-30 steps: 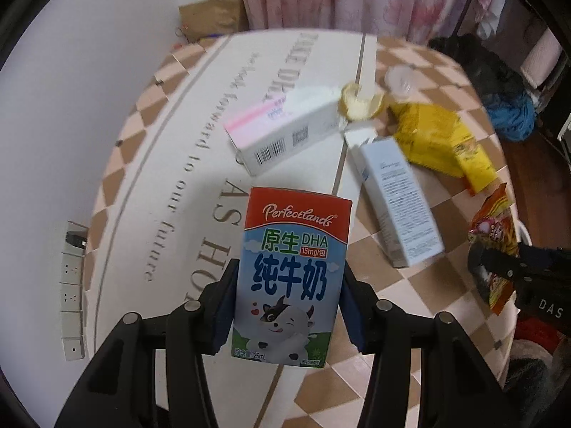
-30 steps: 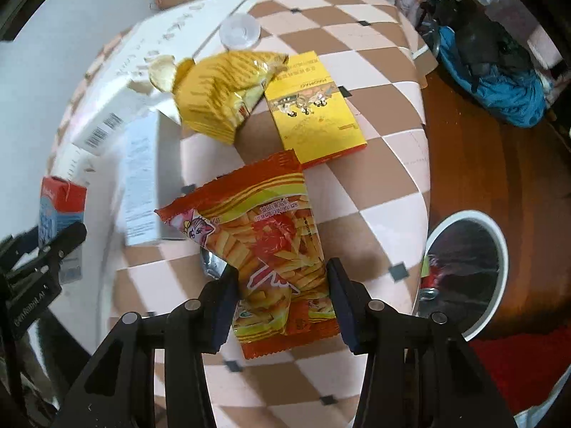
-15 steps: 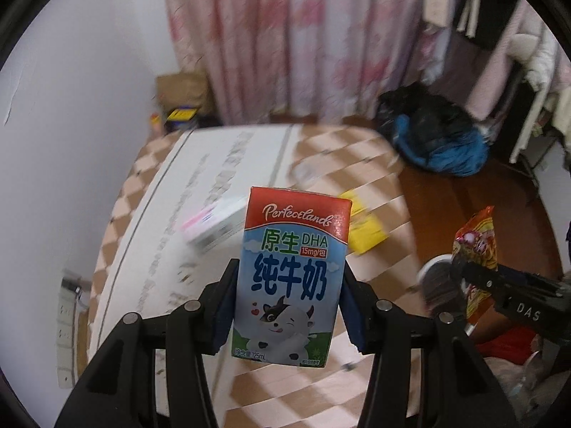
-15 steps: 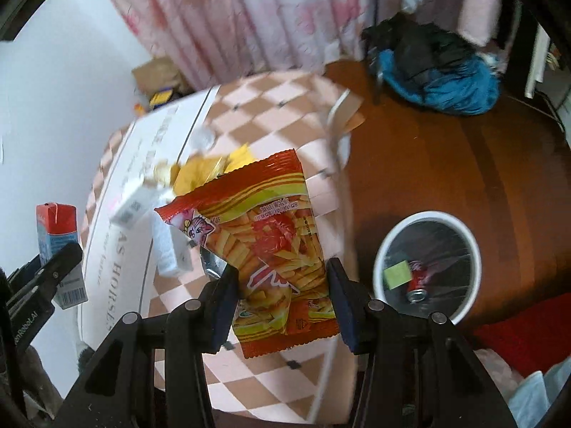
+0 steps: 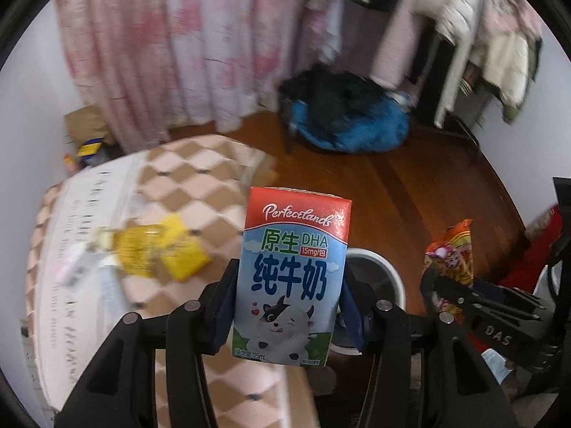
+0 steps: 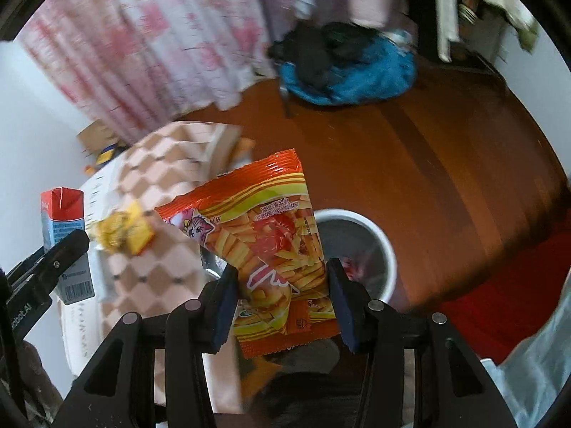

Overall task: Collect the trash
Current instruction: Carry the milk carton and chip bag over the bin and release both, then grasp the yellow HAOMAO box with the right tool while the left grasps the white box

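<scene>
Milk carton (image 5: 291,278) and snack bag (image 6: 271,246) above white bin (image 6: 387,246)

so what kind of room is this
Most likely a bedroom or living space in a home: pink floral curtains, clothes hanging on a rack, a wooden floor and a table with a checked cloth holding snack trash.

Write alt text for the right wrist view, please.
The right gripper clamps an orange crinkly snack packet above a white-rimmed round waste bin on a brown wooden floor; a checkered tablecloth lies left.
</scene>
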`<state>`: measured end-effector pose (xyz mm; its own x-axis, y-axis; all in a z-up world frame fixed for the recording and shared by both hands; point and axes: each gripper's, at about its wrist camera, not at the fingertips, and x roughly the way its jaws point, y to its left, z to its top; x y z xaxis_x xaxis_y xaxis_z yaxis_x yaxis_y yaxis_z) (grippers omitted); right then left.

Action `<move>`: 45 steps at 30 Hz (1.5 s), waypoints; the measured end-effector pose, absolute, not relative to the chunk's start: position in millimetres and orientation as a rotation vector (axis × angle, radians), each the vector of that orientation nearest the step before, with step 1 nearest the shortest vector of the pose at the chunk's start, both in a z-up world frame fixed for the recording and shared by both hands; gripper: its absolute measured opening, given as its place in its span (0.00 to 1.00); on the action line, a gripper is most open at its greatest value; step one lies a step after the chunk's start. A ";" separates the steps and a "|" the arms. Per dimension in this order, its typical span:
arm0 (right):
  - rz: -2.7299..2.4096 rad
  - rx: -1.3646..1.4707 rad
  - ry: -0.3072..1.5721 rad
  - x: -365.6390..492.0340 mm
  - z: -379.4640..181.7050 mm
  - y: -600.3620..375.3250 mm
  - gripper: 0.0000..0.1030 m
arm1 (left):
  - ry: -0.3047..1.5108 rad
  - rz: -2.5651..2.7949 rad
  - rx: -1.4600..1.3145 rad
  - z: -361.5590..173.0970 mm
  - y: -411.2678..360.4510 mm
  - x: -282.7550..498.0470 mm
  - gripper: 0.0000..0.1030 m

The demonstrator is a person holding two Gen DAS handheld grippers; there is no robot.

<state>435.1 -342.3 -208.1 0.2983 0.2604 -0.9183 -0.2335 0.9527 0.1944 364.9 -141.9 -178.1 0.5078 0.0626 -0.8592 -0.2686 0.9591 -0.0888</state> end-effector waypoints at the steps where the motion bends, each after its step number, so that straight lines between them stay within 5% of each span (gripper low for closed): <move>1: 0.309 0.037 1.235 438.2 -217.9 -354.1 0.49 | 1.037 0.182 -0.216 -186.2 -152.7 373.1 0.46; 20: 0.130 0.211 1.539 489.0 -427.4 -438.9 0.48 | 1.447 -0.037 -0.347 -364.7 -217.1 485.2 0.49; 21: 0.130 0.215 1.553 490.0 -436.1 -438.5 0.49 | 1.454 -0.033 -0.352 -366.0 -215.7 485.7 0.53; 23: 0.130 0.218 1.569 491.9 -446.4 -439.6 0.49 | 1.458 -0.021 -0.362 -368.7 -214.6 486.2 0.88; 31: 0.154 0.241 1.586 494.6 -463.3 -438.1 0.72 | 1.445 0.046 -0.298 -365.7 -206.1 472.5 0.91; 36: 0.151 0.237 1.583 492.7 -454.3 -435.6 0.97 | 1.399 0.121 -0.215 -357.9 -196.9 459.4 0.91; 45: 0.085 0.030 1.569 472.1 -409.3 -424.5 1.00 | 1.367 0.175 -0.135 -337.7 -199.8 430.0 0.91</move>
<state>472.1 -424.5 -409.3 -0.0002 0.0735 -0.9973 -0.0353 0.9967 0.0734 430.0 -199.8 -337.7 0.1929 0.0457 -0.9802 -0.2030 0.9792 0.0057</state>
